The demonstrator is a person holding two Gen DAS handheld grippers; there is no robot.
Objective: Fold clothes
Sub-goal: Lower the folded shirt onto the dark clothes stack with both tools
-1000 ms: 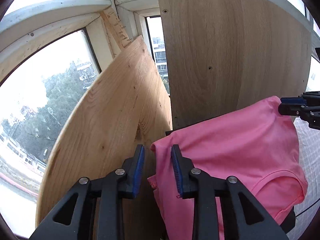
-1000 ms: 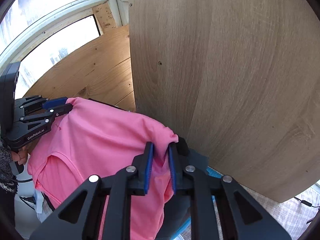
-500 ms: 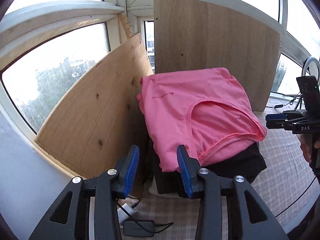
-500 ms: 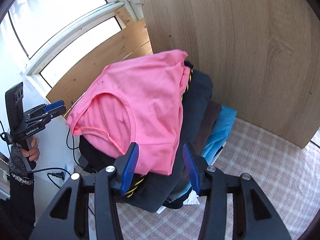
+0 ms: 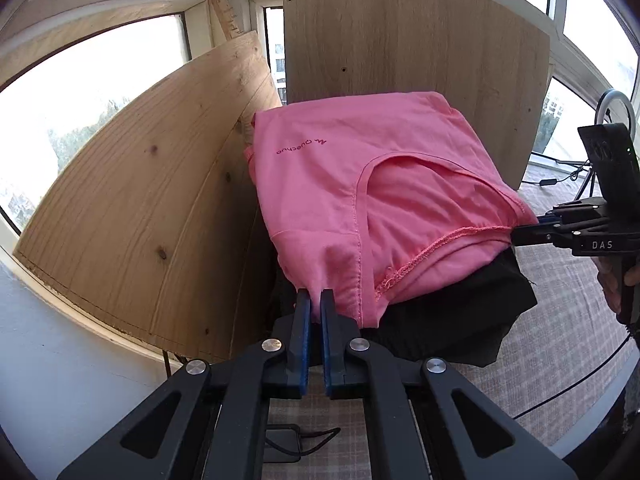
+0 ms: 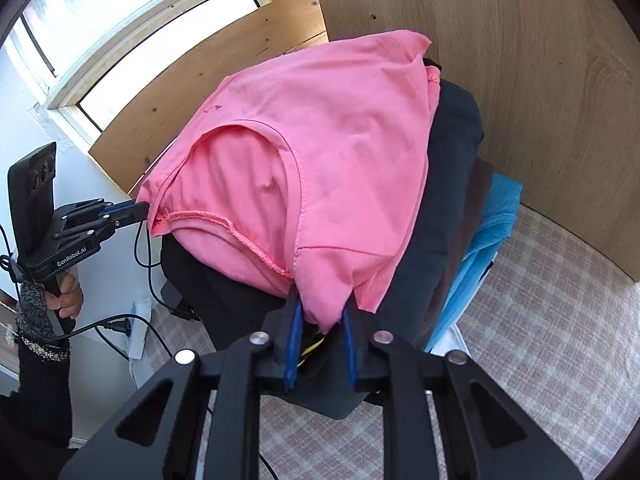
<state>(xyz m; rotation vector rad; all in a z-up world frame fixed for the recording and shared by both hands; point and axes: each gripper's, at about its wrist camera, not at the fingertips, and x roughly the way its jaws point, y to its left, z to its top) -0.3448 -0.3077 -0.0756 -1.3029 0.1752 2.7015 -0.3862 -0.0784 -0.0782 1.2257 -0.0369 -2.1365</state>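
Both grippers have closed back in on the pink shirt (image 5: 360, 184) since half a second ago, when they hung apart from it with jaws wide. Nearest in the left wrist view, the left gripper (image 5: 315, 304) is pinched narrow on the shirt's front hem corner, a fold of soft knit caught between its blue pads. In the right wrist view the right gripper (image 6: 320, 332) stands at a middling gap with the opposite hem corner hanging down between its pads; whether they actually press the cloth I cannot tell.

Folded, the shirt lies on top of a stack of clothes (image 6: 452, 208), its curved stitched seam and frayed hem facing the cameras. Only the left view shows the small printed logo clearly, and there the stack beneath looks like plain black cloth. From the right come further layers, dark navy, brown and a ribbed bright blue piece, plus a sleeved hand (image 6: 66, 298) gripping the left tool's handle.

Under the stack spreads a checked tablecloth (image 6: 560, 320). Behind stand a knotty pine board (image 5: 140, 208) and a smoother oak-grain panel (image 5: 420, 40), leaning at the window (image 5: 100, 80).
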